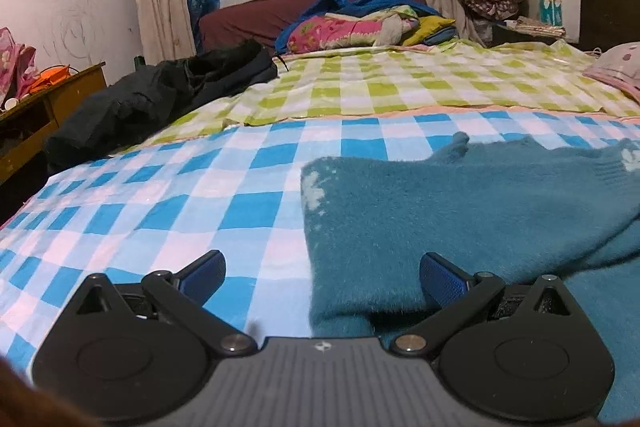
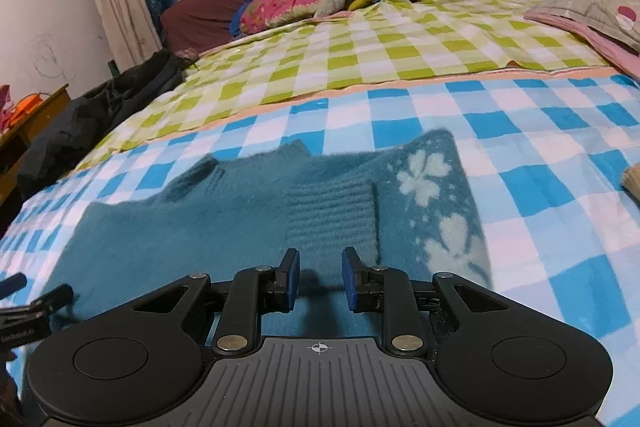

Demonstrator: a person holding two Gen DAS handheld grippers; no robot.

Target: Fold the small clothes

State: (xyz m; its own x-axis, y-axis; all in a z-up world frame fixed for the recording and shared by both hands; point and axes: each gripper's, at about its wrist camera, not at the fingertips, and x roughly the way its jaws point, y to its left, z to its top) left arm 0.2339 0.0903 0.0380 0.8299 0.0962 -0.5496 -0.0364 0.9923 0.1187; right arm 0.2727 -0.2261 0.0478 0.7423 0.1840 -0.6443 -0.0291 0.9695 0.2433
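Observation:
A fuzzy teal sweater [image 1: 460, 211] with pale clover prints lies flat on the blue-checked sheet [image 1: 160, 195]. My left gripper [image 1: 322, 277] is wide open and empty, low over the sweater's near left edge, with one pad over the sheet and the other over the fabric. In the right wrist view the same sweater [image 2: 248, 211] spreads under my right gripper [image 2: 319, 277]. The right jaws stand part open with nothing between them, just above the sweater near its ribbed band [image 2: 332, 211]. The left gripper's body [image 2: 28, 311] shows at the far left edge.
A green-checked sheet [image 1: 400, 87] covers the far half of the bed. A black jacket [image 1: 160, 95] lies on the left side. Bright bedding [image 1: 360, 23] is piled by the window. A pink pillow [image 2: 592, 7] lies at right. A wooden desk [image 1: 48, 99] stands at left.

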